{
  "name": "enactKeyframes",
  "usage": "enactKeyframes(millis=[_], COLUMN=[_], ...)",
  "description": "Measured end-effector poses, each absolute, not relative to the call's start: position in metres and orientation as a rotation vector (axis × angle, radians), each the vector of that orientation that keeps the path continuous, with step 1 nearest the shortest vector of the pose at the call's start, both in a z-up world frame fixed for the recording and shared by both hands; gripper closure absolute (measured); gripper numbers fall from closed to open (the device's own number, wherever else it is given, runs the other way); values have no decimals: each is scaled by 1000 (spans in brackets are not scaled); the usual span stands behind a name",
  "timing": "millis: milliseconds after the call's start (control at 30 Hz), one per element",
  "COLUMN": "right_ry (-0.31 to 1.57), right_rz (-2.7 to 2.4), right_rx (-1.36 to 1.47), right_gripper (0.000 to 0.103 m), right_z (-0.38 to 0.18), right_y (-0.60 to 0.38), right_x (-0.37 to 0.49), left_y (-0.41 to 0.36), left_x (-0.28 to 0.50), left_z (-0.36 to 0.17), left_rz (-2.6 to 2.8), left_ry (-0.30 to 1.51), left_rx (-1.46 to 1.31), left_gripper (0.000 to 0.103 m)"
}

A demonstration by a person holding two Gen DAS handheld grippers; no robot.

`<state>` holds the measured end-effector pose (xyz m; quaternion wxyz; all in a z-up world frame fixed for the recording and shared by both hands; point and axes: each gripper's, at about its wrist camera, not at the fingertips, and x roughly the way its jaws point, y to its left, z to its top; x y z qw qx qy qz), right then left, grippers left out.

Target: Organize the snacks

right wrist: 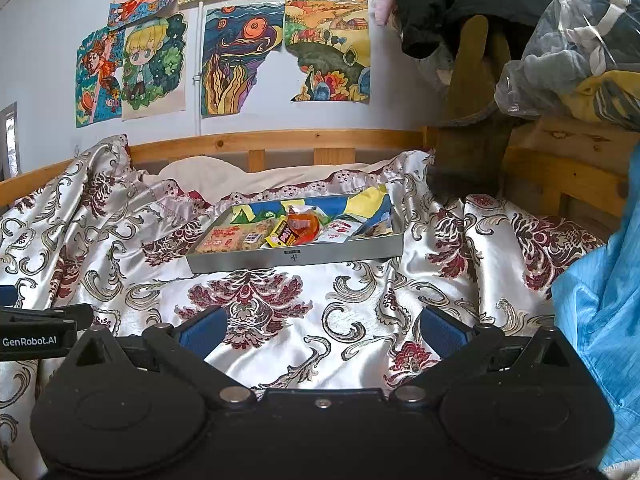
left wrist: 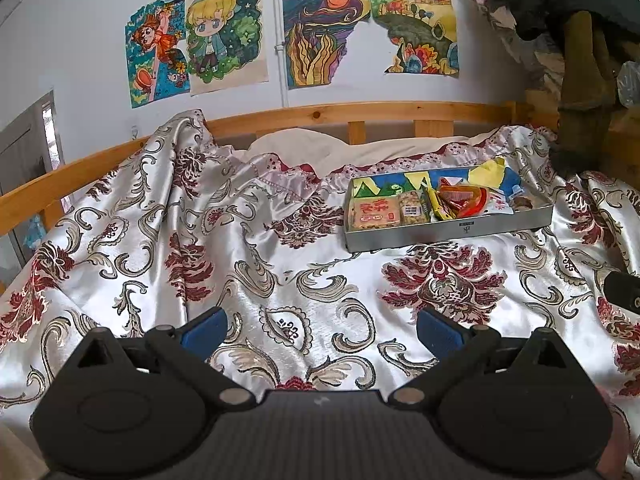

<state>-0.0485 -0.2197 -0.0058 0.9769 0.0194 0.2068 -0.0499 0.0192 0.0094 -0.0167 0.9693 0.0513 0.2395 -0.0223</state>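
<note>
- Left gripper [left wrist: 320,330] and right gripper [right wrist: 322,330]: blue fingers [left wrist: 204,330] spread wide, holding nothing, low in the frame.
- Snacks [right wrist: 296,230] packed in the grey tray [right wrist: 296,258], mid-frame on the bed cover [right wrist: 360,300], probably kept together there.

- Coloured drawings [left wrist: 224,36] are hanging on a pale wall [left wrist: 72,32].
- A wooden bed rail [right wrist: 280,140] is running beneath them.
- A silver, red-flowered bedspread [left wrist: 280,280] is covering the bed in soft, even light.
</note>
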Motion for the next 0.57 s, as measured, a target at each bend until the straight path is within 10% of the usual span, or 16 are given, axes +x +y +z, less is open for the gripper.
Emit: enactKeyframes(millis=[567], right_ry=[419], right_rz=[-101], right_rx=[38], right_gripper=[1], right_z=[-5], right_y=[-219], right_x=[-48], left_y=[11], left_x=[20], left_z=[-17], left_rz=[-48], left_ry=[488], left_rx=[107], left_gripper=[0])
